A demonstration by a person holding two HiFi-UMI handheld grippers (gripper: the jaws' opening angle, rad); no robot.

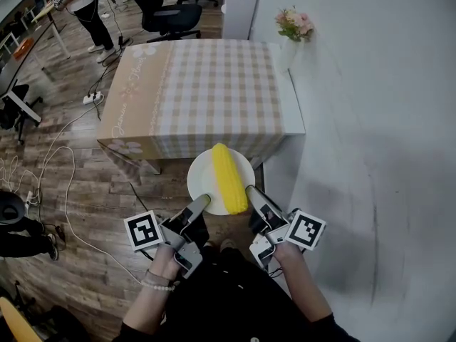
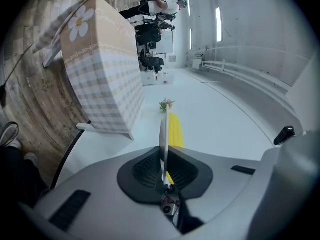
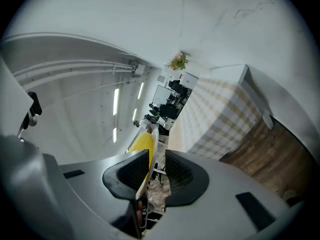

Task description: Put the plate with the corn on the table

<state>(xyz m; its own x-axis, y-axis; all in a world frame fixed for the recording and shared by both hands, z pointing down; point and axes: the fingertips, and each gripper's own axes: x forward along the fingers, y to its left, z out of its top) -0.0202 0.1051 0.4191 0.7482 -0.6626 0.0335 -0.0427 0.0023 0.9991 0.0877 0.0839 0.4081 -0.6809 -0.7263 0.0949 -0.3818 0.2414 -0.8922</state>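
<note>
A white plate (image 1: 203, 173) carrying a yellow corn cob (image 1: 228, 177) hangs in the air just in front of the near edge of the table with the checked cloth (image 1: 206, 84). My left gripper (image 1: 201, 201) is shut on the plate's near left rim; in the left gripper view the rim (image 2: 163, 134) runs edge-on between the closed pads, with the corn (image 2: 176, 131) behind. My right gripper (image 1: 253, 193) is at the near right rim. In the right gripper view the rim (image 3: 149, 159) lies against one pad, a gap shows beside it, and the corn (image 3: 141, 143) shows beyond.
A vase of flowers (image 1: 294, 27) stands by the table's far right corner against a white wall. Cables (image 1: 68, 155) lie on the wood floor at left. Office chairs (image 1: 167, 13) and a standing person (image 1: 89, 2) are at the back.
</note>
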